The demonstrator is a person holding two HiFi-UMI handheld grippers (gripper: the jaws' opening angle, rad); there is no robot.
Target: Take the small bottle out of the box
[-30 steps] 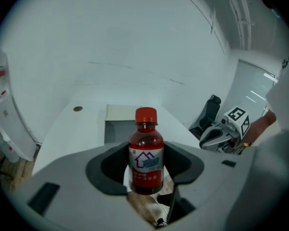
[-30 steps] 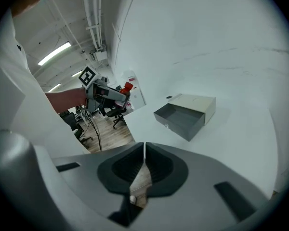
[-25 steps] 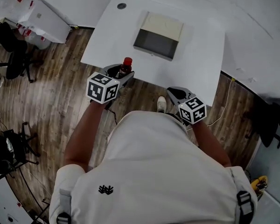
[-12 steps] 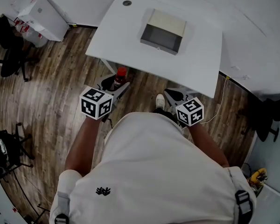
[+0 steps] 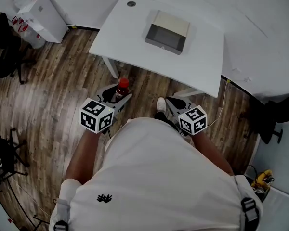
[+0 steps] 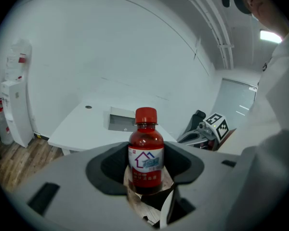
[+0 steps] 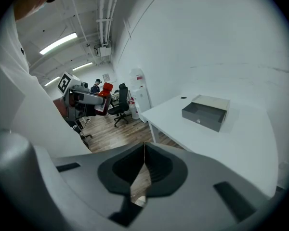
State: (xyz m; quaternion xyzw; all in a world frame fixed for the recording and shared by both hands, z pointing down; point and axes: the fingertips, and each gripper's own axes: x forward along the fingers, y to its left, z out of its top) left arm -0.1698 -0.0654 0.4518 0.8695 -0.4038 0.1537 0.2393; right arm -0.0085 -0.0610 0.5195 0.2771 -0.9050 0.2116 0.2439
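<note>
**Bottle is out of the box, in the L gripper**

The small bottle [image 5: 122, 87] is red w/ a red cap. It stands straight up, cap on top, long side going up and down. It is not in the box any more. It hangs over the wood floor [image 5: 62, 81], just this side of the table's near edge.

The left gripper [image 5: 118, 93] has it. In the left gripper view the two dark pads hug the bottle's belly, one on each side, so the jaws are clamped on it, wide apart bc the bottle is fat.

The right gripper [image 5: 176, 103] is beside it, near the person's other side. Its jaws are pressed together w/ nothing in them.

The box [image 5: 172, 20] sits far off on the white table [image 5: 130, 37], straight ahead of the bottle, open side showing. It looks empty inside.

My guess: the take-out part is done. If the bottle must be put down next, the table is ahead of it, and the L hand is the one to do it. Keep it upright, bc a tip could make it slip.
</note>
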